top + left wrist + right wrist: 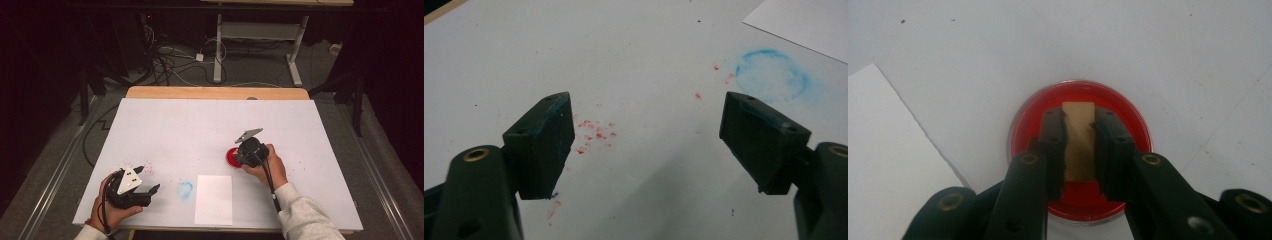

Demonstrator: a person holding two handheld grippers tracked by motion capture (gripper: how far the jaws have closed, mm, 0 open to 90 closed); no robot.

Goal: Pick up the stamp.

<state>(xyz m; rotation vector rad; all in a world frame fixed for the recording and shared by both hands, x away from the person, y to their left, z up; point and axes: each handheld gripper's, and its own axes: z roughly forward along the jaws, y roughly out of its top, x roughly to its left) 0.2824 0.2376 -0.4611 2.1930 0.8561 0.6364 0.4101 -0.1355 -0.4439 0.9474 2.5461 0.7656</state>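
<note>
We see the red dish (1080, 150) at three o'clock of table centre, full of red paint. Our right gripper (1079, 145) clenches a tan block (1078, 140) over it. Our left gripper (142, 180) rests released at seven o'clock, jaws wide. The white sheet (214, 199) lies at the near edge at six o'clock, open table (200, 125) toward twelve.

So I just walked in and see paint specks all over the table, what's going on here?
A person is working with two handheld grippers. The right gripper is shut on a small tan block and holds it over a round dish of red paint; whether the block touches the paint is unclear. The left gripper rests open near the table's front edge, holding nothing. A blue ring print and a white sheet of paper lie between them.
</note>
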